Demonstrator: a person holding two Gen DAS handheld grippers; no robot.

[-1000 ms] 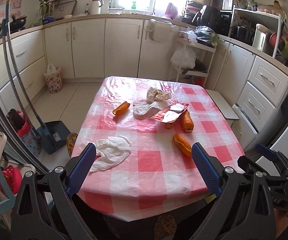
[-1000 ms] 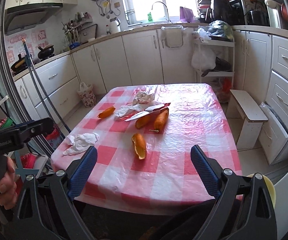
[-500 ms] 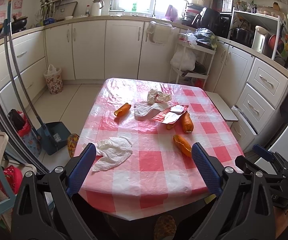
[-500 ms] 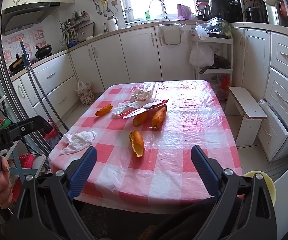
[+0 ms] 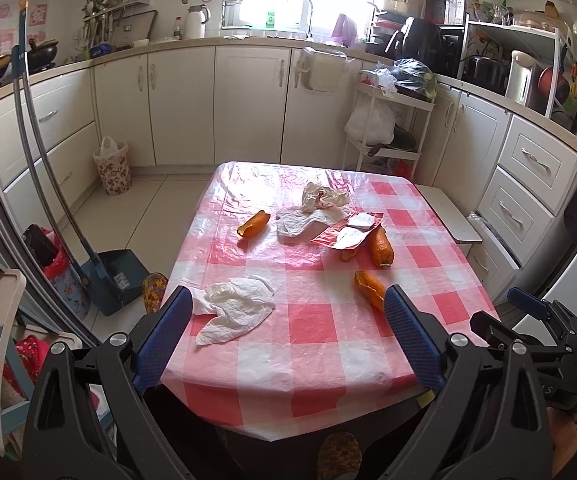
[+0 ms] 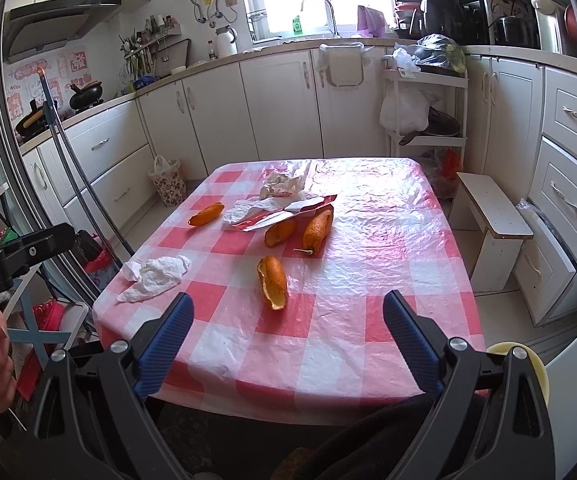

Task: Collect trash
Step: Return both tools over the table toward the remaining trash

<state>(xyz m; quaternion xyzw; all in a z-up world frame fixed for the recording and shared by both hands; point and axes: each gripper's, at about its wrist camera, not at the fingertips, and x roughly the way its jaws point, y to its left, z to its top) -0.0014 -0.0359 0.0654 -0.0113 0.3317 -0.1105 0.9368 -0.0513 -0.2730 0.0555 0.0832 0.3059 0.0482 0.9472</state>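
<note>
Left gripper [image 5: 284, 332]: jaws spread wide, holding nothing, held short of the near edge of the table [image 5: 320, 396]. Right gripper [image 6: 288, 336]: jaws likewise wide apart and empty, also short of the near edge.

Trash on the red-and-white checked tablecloth [image 6: 388, 240], left to right:
- Crumpled white tissue [image 5: 234, 308] near the near-left corner, just beyond the left gripper's left finger.
- Orange peel piece [image 5: 253, 225] toward the left edge, mid-table.
- Flattened white tissue [image 5: 302, 222] at centre, a crumpled wad [image 5: 322, 196] just behind it.
- Red-and-silver wrapper [image 5: 346, 232] lying open, touching the flattened tissue, white scraps on it.
- Large orange peel [image 5: 380, 245] against the wrapper's right end; a smaller peel partly under the wrapper.
- Curled peel [image 5: 368, 288] nearest the near edge, right of centre.

A floral waste basket [image 5: 113, 166] stands on the floor by the left cabinets, well apart from the table.
</note>
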